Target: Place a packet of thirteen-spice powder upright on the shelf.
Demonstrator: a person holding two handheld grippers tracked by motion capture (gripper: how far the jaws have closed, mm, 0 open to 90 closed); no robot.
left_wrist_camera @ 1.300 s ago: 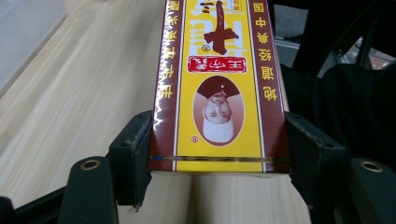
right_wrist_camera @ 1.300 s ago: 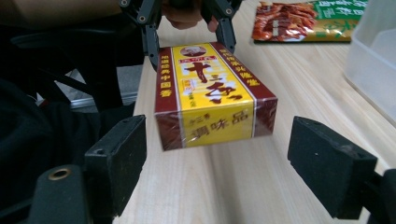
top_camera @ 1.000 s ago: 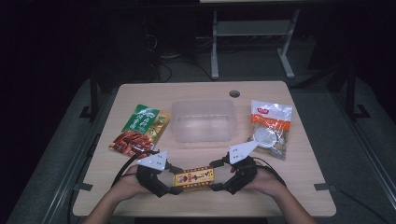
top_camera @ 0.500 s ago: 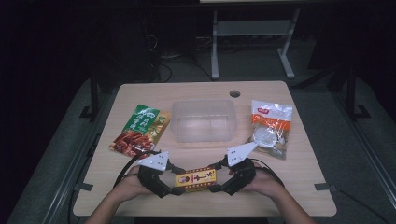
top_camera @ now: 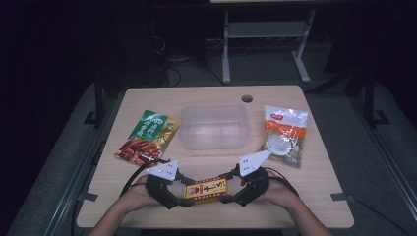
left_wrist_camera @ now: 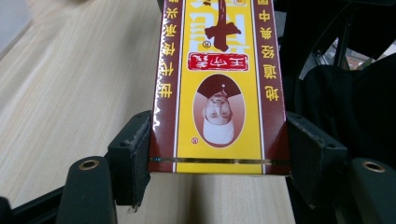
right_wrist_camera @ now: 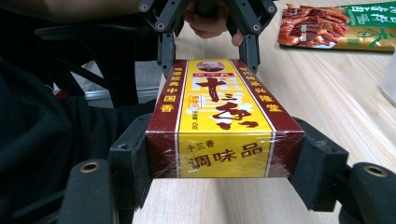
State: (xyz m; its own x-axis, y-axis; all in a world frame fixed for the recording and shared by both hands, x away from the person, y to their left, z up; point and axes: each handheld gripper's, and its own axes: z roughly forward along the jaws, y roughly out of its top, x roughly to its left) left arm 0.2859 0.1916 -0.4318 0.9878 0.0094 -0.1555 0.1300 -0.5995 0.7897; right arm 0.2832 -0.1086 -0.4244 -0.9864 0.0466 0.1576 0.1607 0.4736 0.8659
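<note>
The yellow-and-maroon seasoning box (top_camera: 205,190) is gripped at both ends near the front edge of the wooden table (top_camera: 314,196), a gripper in each of the person's hands. The left gripper (top_camera: 183,197) has its two black pads (left_wrist_camera: 135,158) pressed against the long sides of one end of the box (left_wrist_camera: 217,88), the printed face turned up toward its camera. The right gripper (top_camera: 227,196) clasps the opposite end (right_wrist_camera: 224,135); its jaws have just been closing, and its pads (right_wrist_camera: 133,158) now sit against the maroon side panels with the box between them. Seen from the right gripper view, the box runs straight across to the left gripper (right_wrist_camera: 208,46) at its far end, with bare tabletop below it. Both forearms come in from the near edge, and a grey three-cornered plate tops each gripper. Beyond the box, at mid-table, stands a clear plastic container (top_camera: 214,127). To its left lies a green-and-red snack packet (top_camera: 146,137); to its right, a clear bag with an orange label (top_camera: 284,133). Both packets lie flat, well apart from the box.
</note>
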